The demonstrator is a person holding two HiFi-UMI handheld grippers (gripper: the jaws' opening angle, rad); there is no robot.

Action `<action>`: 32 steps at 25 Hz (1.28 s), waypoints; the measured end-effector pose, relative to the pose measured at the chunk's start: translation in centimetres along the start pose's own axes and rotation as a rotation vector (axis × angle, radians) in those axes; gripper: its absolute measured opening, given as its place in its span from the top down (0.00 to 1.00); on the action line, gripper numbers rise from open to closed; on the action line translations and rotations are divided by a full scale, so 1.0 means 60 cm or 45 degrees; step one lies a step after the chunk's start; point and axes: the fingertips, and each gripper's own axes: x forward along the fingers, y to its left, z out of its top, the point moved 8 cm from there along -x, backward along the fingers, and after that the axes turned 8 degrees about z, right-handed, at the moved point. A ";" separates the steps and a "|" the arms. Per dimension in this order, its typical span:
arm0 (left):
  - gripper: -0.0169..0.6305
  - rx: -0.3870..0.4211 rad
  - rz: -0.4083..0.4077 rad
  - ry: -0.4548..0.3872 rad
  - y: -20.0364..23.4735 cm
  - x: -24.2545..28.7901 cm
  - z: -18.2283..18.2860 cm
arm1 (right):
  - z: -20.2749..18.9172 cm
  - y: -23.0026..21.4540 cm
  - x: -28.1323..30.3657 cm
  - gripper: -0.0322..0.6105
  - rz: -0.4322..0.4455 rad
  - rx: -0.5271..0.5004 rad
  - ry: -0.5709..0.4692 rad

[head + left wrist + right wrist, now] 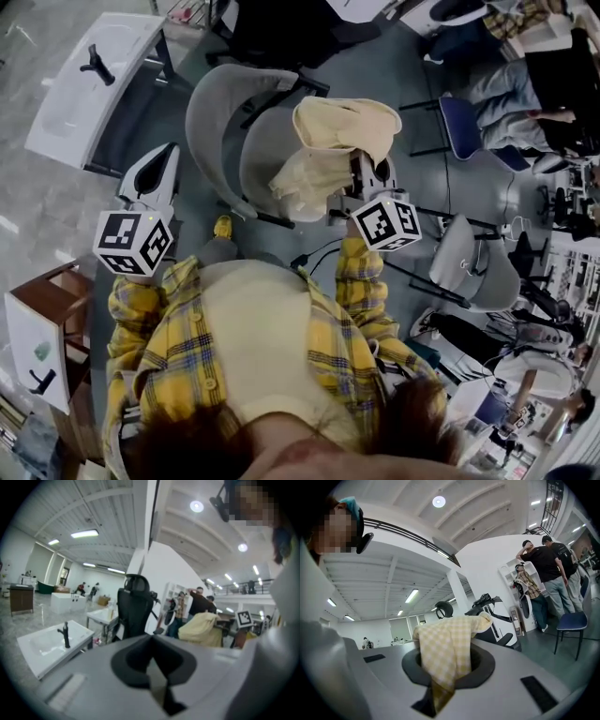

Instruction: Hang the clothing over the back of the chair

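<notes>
In the head view a pale yellow checked garment (328,141) hangs bunched from my right gripper (361,176), which is shut on it just over the seat of a grey shell chair (220,122). In the right gripper view the clothing (445,648) comes up out of the right gripper (440,679) and flops to the right. My left gripper (169,155) is at the chair's left side, apart from it, shut and holding nothing. The left gripper view shows the left gripper (154,667) bare, with the garment (201,630) off to the right.
A white basin counter (89,80) with a black tap stands to the left, also in the left gripper view as the basin (51,646). A black office chair (281,33) is behind the grey one. A blue chair (464,127) and seated people are to the right; a wooden cabinet (42,328) is at near left.
</notes>
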 end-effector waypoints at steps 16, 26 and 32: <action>0.97 -0.076 0.180 -0.030 0.056 0.006 0.007 | -0.018 0.074 0.166 0.87 0.328 0.040 0.083; 0.97 -0.136 0.365 -0.080 0.047 -0.024 0.003 | -0.027 0.130 0.261 0.87 0.650 0.039 0.175; 0.97 -0.178 0.486 -0.092 0.061 -0.061 -0.008 | -0.049 0.177 0.308 0.87 0.804 0.068 0.254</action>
